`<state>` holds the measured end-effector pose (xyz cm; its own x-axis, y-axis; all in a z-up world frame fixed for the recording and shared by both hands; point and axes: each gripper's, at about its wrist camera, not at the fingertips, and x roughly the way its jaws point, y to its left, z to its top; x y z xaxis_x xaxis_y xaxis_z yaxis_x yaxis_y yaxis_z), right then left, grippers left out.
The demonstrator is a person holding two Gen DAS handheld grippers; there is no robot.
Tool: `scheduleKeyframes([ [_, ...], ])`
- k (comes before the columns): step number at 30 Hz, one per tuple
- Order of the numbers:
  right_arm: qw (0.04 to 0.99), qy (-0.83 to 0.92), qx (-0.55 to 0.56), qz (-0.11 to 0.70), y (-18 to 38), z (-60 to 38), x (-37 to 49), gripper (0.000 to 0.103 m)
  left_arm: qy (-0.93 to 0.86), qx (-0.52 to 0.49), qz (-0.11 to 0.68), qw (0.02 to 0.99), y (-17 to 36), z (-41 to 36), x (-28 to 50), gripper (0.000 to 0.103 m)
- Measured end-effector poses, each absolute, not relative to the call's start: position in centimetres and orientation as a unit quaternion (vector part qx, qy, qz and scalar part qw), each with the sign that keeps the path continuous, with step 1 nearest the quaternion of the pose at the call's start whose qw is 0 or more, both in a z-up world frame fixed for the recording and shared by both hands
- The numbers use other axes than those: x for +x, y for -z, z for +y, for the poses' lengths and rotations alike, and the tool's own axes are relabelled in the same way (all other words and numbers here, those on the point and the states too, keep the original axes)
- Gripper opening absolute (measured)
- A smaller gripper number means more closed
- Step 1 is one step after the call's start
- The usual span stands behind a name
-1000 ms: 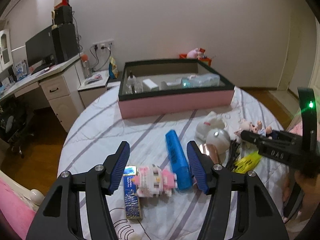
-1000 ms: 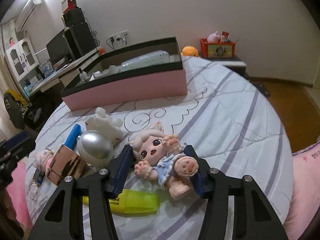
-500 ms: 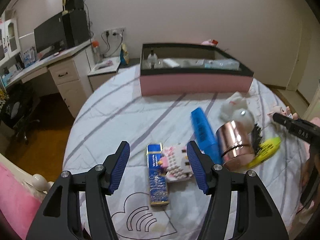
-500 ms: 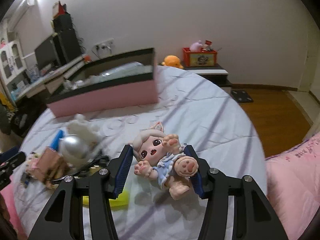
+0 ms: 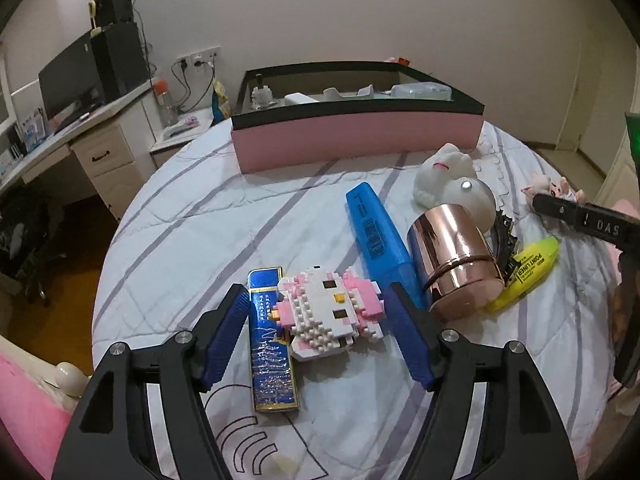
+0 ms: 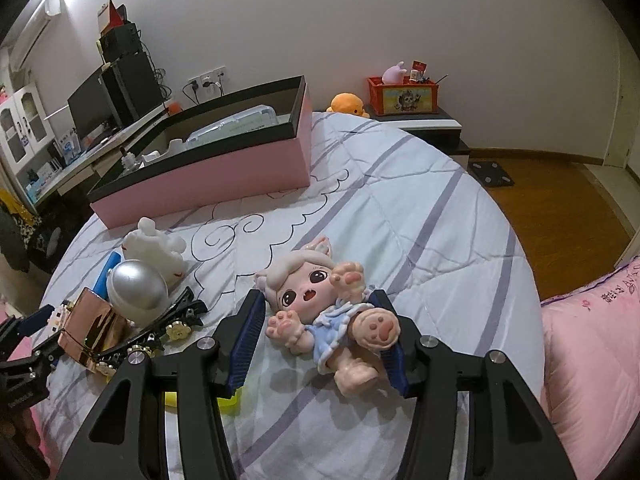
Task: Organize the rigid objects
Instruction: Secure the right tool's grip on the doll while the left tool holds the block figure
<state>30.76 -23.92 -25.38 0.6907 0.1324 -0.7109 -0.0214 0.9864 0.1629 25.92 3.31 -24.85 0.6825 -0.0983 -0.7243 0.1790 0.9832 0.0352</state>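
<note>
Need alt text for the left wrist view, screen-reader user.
The left gripper, jaws opening, straddles a pink-and-white brick cat figure on a striped bedspread. Beside it lie a blue foil box, blue case and rose-gold cup; a pink storage box sits behind.

The left tool (image 5: 316, 336) tilts steeply down, its jaws opening around the brick cat (image 5: 328, 314), blue pads (image 5: 224, 336) clear of it on both sides. The right tool (image 6: 320, 338) tilts down likewise, its pads (image 6: 246, 340) close against the doll (image 6: 320, 312) lying between them; whether they press cannot be told.
</note>
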Motion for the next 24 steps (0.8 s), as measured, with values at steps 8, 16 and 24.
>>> scheduleKeyframes([
  [8,0.912,-0.050,0.067,0.402,25.8,-23.7,31.1,0.065,0.097,0.066,0.391,0.913,24.6,2.9,25.0,0.056],
  [16,0.913,-0.045,0.060,0.401,25.7,-23.6,30.8,0.066,0.082,0.070,0.383,0.918,24.9,2.4,25.6,0.064],
  [24,0.913,-0.045,0.063,0.401,25.8,-24.1,30.3,0.066,0.093,0.077,0.378,0.918,24.9,2.6,24.9,0.063],
])
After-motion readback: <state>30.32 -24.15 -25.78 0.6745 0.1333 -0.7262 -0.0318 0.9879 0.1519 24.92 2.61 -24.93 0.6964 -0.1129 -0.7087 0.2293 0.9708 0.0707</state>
